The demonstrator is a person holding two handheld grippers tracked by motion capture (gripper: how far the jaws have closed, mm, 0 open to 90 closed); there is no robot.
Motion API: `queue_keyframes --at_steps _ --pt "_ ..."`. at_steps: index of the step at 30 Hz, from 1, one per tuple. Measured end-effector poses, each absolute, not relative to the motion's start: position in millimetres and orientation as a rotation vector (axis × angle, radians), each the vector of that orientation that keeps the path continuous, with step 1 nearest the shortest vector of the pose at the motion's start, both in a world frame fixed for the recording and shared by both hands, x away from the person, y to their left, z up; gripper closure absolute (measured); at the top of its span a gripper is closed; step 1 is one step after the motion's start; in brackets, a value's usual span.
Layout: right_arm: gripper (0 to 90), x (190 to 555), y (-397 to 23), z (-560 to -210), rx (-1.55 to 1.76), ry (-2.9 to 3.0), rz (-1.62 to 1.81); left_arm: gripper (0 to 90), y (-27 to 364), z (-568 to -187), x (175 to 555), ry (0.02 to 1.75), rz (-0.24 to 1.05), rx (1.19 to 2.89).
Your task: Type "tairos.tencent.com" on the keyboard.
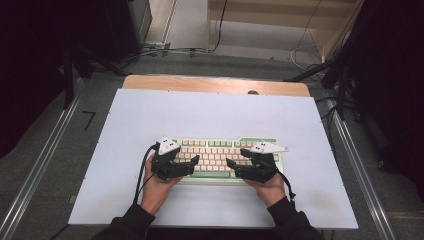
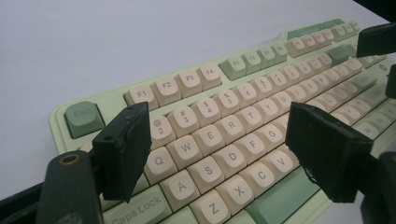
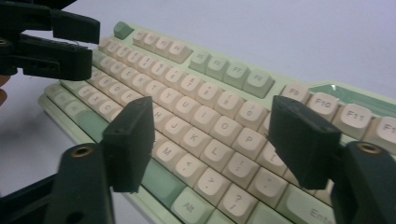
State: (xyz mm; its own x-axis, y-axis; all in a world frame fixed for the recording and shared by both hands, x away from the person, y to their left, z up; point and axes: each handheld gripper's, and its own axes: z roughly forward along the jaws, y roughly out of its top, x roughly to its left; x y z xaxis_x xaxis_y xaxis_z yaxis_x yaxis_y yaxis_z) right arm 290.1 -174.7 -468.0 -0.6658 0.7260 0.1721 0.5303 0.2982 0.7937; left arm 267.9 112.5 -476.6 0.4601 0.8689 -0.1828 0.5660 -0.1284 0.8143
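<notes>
A pale green keyboard (image 1: 220,150) with cream keys lies on the white table top, near its front. My left gripper (image 1: 196,160) hovers over the keyboard's left half, held in a hand and pointing right. In the left gripper view its jaws stand open above the Q-W-E-A-S-D keys (image 2: 219,144), gripping nothing. My right gripper (image 1: 230,163) hovers over the right half, pointing left toward the other. Its jaws stand open above the J-K-L keys (image 3: 212,140), with nothing between them. The tips of the two grippers are a short way apart.
The white sheet (image 1: 210,115) covers a wooden table (image 1: 215,84) whose far edge shows bare. Metal rails (image 1: 350,155) run along both sides. Cables and dark stands sit on the floor beyond the table.
</notes>
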Motion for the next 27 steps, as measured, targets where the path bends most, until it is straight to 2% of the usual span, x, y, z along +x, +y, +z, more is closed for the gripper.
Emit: queue_keyframes --at_steps 3,11,27 --pt "23.7 291.0 -180.2 -466.5 1.166 2.334 1.301 21.7 113.0 -476.0 267.5 1.217 0.43 1.804" --pt "18.8 294.7 -199.7 -467.2 1.214 2.295 1.262 19.5 117.8 -474.5 267.2 1.224 0.454 1.796" --pt "16.5 289.9 -255.3 -466.0 1.316 2.167 1.223 17.5 152.5 -472.1 253.0 1.286 0.508 1.746"
